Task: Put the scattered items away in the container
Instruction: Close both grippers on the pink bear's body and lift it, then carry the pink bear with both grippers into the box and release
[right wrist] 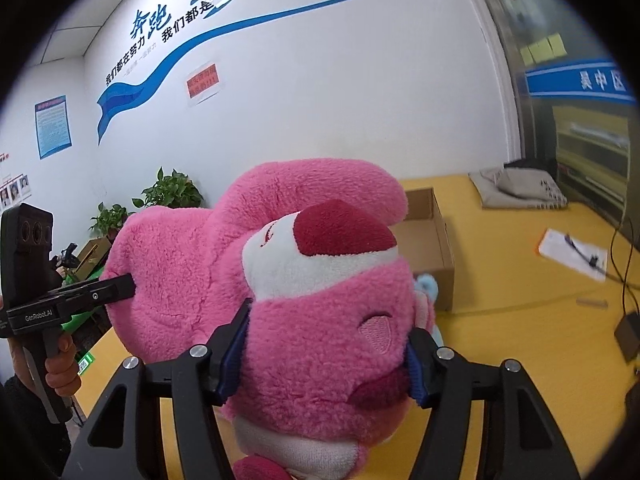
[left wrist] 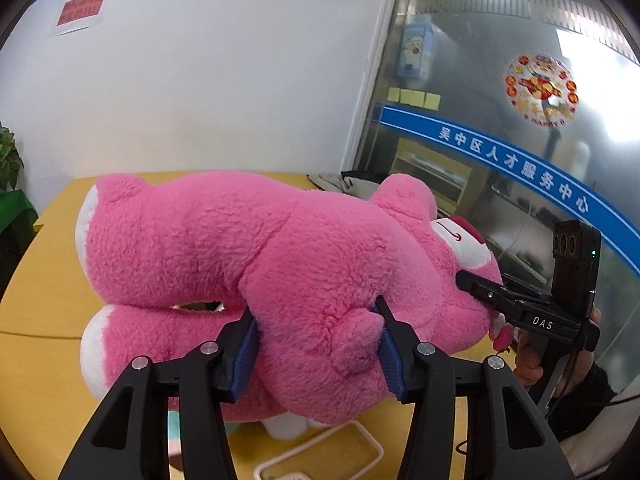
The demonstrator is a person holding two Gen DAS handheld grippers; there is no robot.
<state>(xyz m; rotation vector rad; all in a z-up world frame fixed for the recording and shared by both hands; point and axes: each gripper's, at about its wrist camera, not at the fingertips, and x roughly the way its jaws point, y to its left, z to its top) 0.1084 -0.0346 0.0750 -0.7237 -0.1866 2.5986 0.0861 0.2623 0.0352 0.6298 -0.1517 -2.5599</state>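
Plush bear (right wrist: 320, 300) fills both grippers' forward view, open cardboard box (right wrist: 436, 248) just behind it, bare yellow table (right wrist: 520, 340) right of box, grey bag (right wrist: 516, 188) and cables (right wrist: 624, 280) at far right edge

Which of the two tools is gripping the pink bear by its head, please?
The right tool clamps the pink bear at its face; the left tool holds the body.
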